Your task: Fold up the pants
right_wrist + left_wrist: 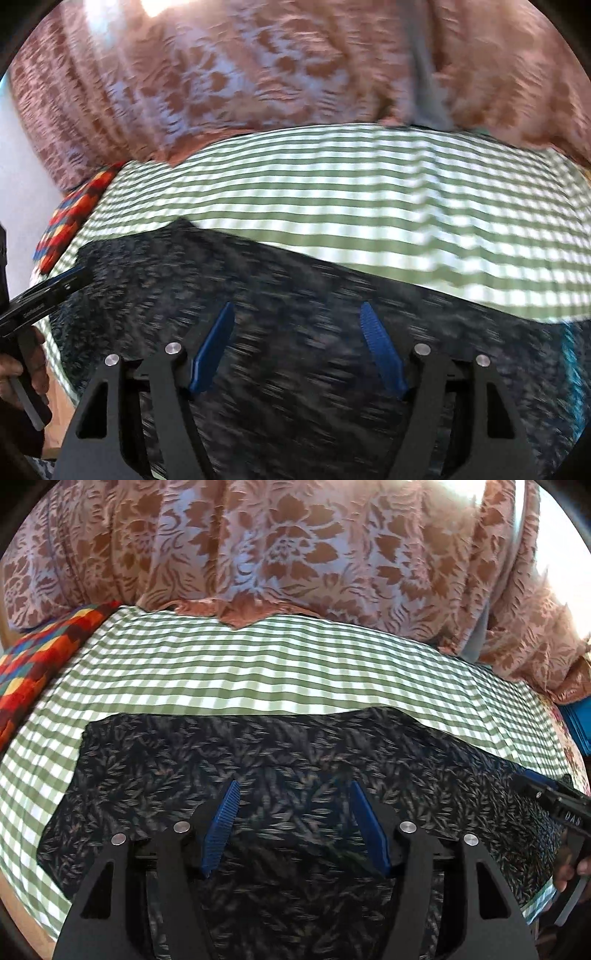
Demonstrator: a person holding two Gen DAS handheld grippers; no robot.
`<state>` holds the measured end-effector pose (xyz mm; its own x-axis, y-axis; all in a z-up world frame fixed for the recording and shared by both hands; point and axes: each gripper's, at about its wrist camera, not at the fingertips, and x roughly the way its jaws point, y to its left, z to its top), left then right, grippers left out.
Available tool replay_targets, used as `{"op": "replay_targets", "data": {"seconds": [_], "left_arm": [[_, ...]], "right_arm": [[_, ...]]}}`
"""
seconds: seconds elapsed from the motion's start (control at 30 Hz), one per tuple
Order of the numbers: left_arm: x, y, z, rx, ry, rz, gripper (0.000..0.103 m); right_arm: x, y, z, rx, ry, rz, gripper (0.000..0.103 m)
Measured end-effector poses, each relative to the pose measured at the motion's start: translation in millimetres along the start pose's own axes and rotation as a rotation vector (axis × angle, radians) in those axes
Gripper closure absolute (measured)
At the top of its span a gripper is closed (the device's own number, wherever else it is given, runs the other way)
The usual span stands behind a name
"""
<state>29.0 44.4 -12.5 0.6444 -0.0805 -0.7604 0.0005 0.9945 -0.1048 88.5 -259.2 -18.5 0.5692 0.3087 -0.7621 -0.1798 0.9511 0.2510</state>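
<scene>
Folding pants, a two-gripper view. In the left wrist view we see the pants [295, 768], a dark leaf-print garment, lying flat across the lower half of the frame on a green-and-white checked cloth [258, 664]; the garment's far edge runs roughly level through the middle of the frame, and its left end stops short of the cloth's left margin. Our left gripper [293, 827] stands over the fabric with its blue pads spread and nothing clamped between them. At the right edge of the same frame the right gripper [546, 794] enters, held by a hand [576, 871]. In the right wrist view, which is smeared by motion, the right gripper is likewise parted over the pants with no fabric pinched; whether the pad tips brush the cloth we cannot tell. A floral brown curtain [295, 546] fills the top of both frames, and a bright patchwork cloth [37, 657] sits at the left. We judge that both tools are between grips. To do the next fold well, we should each seize one corner or edge at matching positions, pinch every layer fully, lift only enough to clear the surface, and carry both ends over in step so the edges meet squarely and no wrinkle is trapped.
</scene>
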Motion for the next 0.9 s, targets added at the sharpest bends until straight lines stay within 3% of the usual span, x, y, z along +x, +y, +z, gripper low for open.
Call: {"op": "replay_targets", "data": {"seconds": [0.37,0.43,0.53,0.67,0.77,0.9], "left_arm": [[22,-60,6,0.145,0.046,-0.066,0.042],[27,-72,8,0.173,0.055,-0.079,0.042],[29,-90,8,0.226,0.053,-0.103,0.042],[34,-114,7,0.295,0.086,-0.213,0.042],[40,-133,1,0.354,0.104,-0.244,0.042],[53,-143,-1,0.360,0.141,-0.244,0.042]], "right_arm": [[-36,-94,-16,0.172,-0.020,-0.159,0.032],[-38,-110,-18,0.219,-0.019,-0.188,0.038],[-49,-122,-21,0.256,-0.042,-0.192,0.039],[-61,-135,-31,0.261,-0.037,-0.208,0.039],[-70,-143,-41,0.275,-0.047,-0.230,0.039],[-75,-151,-45,0.305,-0.062,-0.216,0.050]]}}
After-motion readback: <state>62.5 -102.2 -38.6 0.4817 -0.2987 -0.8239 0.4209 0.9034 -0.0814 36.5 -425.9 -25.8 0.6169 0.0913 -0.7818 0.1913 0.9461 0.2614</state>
